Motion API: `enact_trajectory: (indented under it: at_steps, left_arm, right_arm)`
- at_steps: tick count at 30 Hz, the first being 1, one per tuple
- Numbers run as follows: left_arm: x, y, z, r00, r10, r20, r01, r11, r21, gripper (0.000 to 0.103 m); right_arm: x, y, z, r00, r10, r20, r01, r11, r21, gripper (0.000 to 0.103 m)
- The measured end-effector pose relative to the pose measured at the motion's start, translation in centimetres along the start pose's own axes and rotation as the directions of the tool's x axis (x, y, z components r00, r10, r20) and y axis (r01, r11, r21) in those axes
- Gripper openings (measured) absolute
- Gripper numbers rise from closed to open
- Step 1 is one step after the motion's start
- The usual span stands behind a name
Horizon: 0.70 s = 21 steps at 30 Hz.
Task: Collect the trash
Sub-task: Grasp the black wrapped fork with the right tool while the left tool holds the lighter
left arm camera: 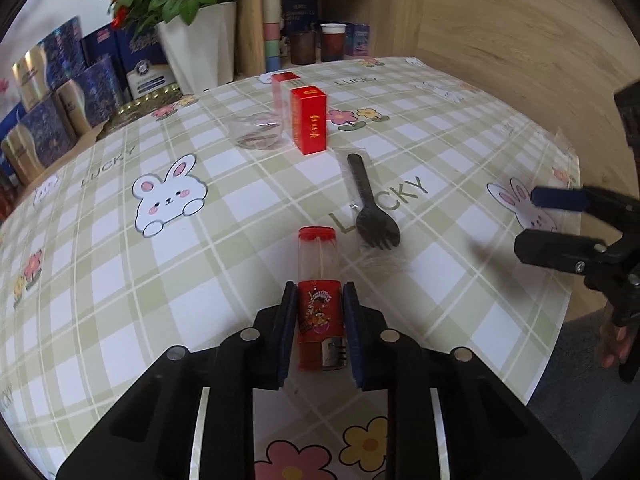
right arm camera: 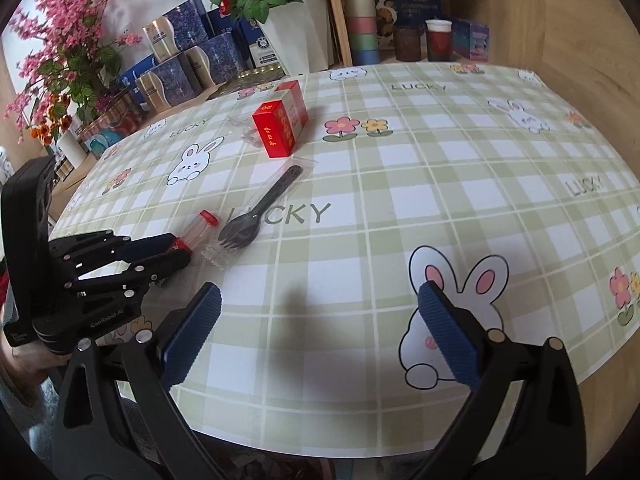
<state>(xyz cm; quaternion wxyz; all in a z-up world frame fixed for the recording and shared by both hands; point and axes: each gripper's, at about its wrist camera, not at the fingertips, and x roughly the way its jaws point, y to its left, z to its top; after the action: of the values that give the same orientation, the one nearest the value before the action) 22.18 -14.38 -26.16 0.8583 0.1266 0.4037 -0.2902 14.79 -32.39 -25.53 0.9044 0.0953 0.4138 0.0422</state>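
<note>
A red lighter with a clear, red-capped end [left arm camera: 318, 256] lies on the checked tablecloth [left arm camera: 200, 240]. My left gripper [left arm camera: 318, 300] is shut on its labelled red body, a pad against each side. The right wrist view shows the same grip, the left gripper [right arm camera: 176, 250] holding the lighter [right arm camera: 200, 228]. Just right of it lies a black fork in a clear wrapper [left arm camera: 368, 204] [right arm camera: 260, 208]. Farther back stand a red box [left arm camera: 308, 120] [right arm camera: 276, 132] and crumpled clear plastic [left arm camera: 258, 132]. My right gripper [right arm camera: 320, 296] [left arm camera: 532, 222] is open over the table's near right part, with nothing between its fingers.
A white pot of red roses [left arm camera: 200, 48], blue gift boxes [left arm camera: 60, 112] and stacked cups [left arm camera: 272, 28] line the back left. Wooden panels [left arm camera: 500, 40] close off the back and right. A clear box with a red top [left arm camera: 284, 84] stands behind the red box. The table's edge [right arm camera: 360, 452] runs close below the right gripper.
</note>
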Motion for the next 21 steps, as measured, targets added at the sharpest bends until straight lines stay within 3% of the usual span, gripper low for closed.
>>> enact_trajectory:
  at_steps: [4,9,14,19,21]
  left_arm:
    - [-1.2,2.2,-0.5,0.997,0.048,0.057,-0.039,0.990,-0.138,0.022]
    - [-2.8,5.9,-1.5,0.987,0.104,0.122,-0.054,0.933,-0.357,0.022]
    - [-4.5,6.6,-1.4,0.981,0.100,0.166,-0.032,0.928,-0.371,0.022]
    - [-7.4,8.7,-2.7,0.977,0.063,0.203,0.056,0.847,-0.528,0.022]
    - [-8.6,8.8,-3.1,0.975,0.069,0.211,0.054,0.847,-0.529,0.022]
  right_arm:
    - [0.2,0.2,-0.1,1.000,-0.001,-0.004,0.001,1.000,0.000,0.097]
    - [0.8,0.9,0.5,1.000,-0.020,-0.022,0.020,1.000,-0.021,0.096]
    - [1.8,2.2,3.2,1.000,-0.008,-0.024,0.008,1.000,-0.008,0.088]
    - [4.4,4.7,5.8,0.998,-0.061,-0.020,0.059,0.997,-0.058,0.075]
    - [5.9,5.7,6.5,0.996,-0.089,-0.032,0.087,0.994,-0.060,0.070]
